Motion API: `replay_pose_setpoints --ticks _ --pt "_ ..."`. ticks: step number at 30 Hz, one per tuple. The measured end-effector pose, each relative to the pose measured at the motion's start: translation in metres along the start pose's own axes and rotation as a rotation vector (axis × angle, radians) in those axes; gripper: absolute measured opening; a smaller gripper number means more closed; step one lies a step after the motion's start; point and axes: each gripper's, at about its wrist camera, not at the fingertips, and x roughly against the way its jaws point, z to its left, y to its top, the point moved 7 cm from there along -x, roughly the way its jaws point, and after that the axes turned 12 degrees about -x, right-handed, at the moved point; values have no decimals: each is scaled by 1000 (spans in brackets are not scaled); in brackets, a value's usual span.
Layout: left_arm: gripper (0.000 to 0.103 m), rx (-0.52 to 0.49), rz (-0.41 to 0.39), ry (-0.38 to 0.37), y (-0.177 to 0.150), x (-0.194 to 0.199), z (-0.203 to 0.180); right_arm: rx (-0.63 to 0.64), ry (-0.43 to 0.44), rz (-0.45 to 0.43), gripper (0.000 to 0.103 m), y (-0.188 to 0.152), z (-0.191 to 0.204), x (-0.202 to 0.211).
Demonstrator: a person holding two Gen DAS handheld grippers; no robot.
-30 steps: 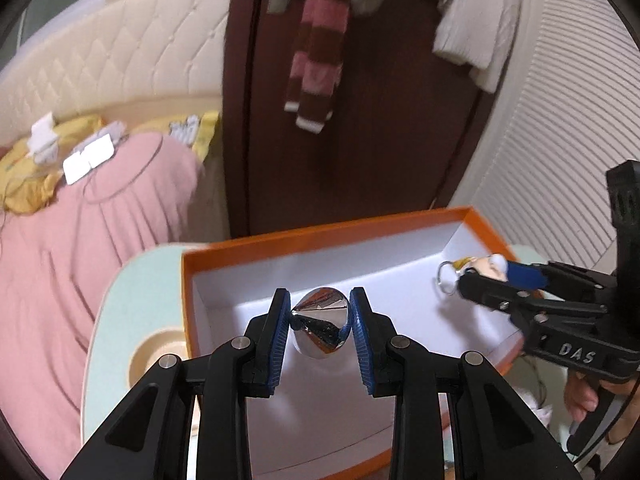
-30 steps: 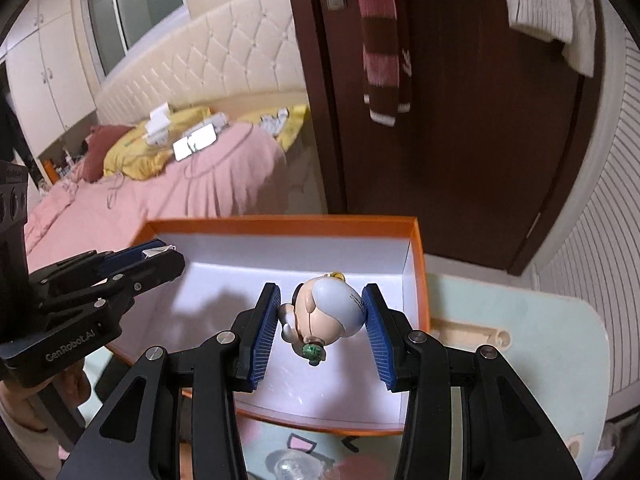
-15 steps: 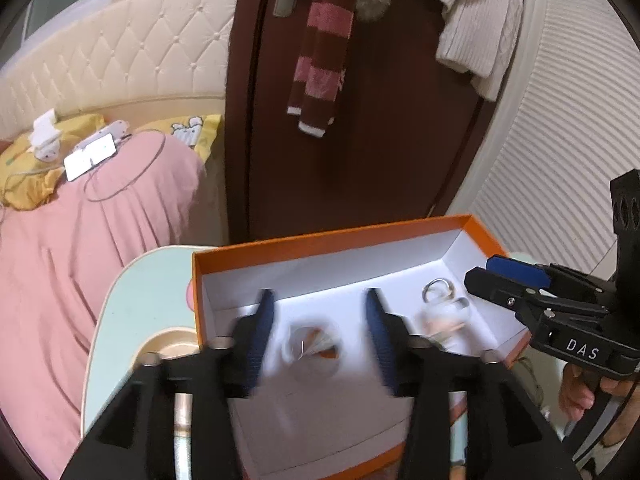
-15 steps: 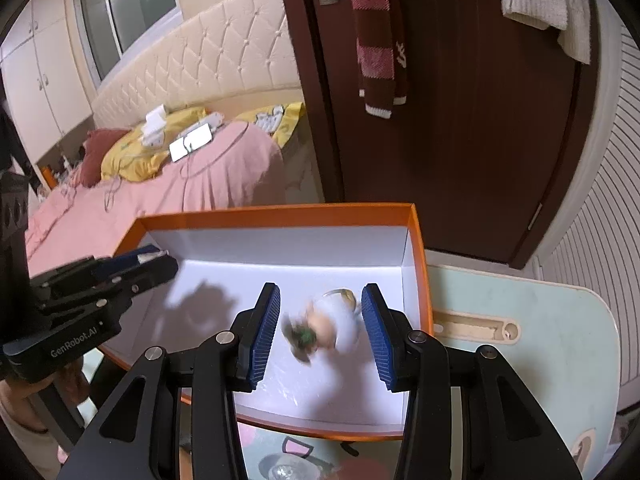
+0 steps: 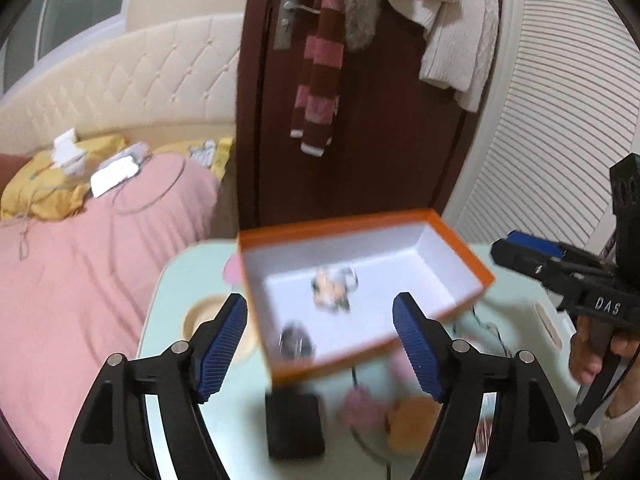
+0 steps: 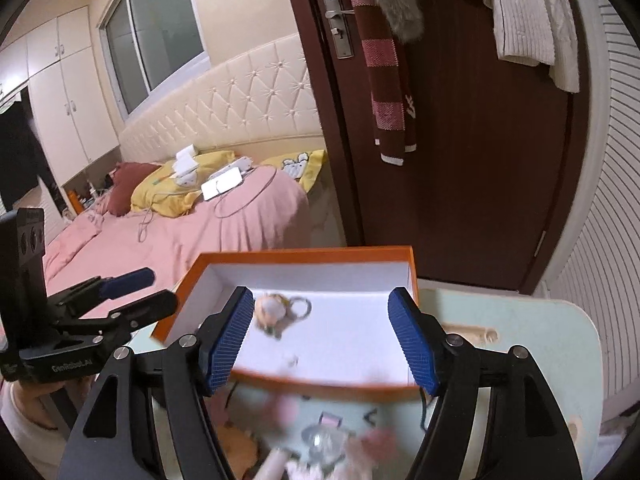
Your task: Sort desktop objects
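Note:
An orange box with a white inside [image 5: 452, 252] [image 6: 412, 264] stands on the pale green table. A small doll keychain [image 5: 332, 292] [image 6: 272, 312] lies inside it. A shiny silver object [image 5: 294, 342] lies near the box's front left corner, blurred. My left gripper [image 5: 320, 344] is open and empty, above the box's near side. My right gripper [image 6: 320, 344] is open and empty, above the box's front wall. Each gripper shows in the other's view, the right [image 5: 520, 252] and the left [image 6: 140, 292].
In front of the box lie a black block [image 5: 294, 424], pink fluffy items [image 5: 360, 408], an orange item [image 5: 412, 424] and a clear item [image 6: 320, 440], all blurred. A bed [image 6: 180, 236] stands to the left and a dark door [image 6: 460, 160] behind.
Both grippers let go of their objects into the box, opened wide and pulled back and up. The silver object and the doll keychain now lie in the box.

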Motion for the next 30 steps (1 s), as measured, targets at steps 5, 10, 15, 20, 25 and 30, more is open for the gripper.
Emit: replay_pose_setpoints --ticks 5,10,15,20,25,30 --pt "75 22 49 11 -46 23 -10 37 -68 22 71 -36 -4 27" --pt "75 45 89 27 -90 34 -20 35 -137 44 71 -82 -18 50" --pt "75 56 131 33 -121 30 -28 1 -218 83 71 -127 -42 62" --pt "75 49 151 59 -133 22 -30 -32 -264 107 71 -151 -59 64" --pt "78 -5 152 126 -139 16 -31 -57 -253 97 71 -152 -65 66" --pt "102 -50 136 149 -143 12 -35 -111 -229 90 77 -155 -73 64"
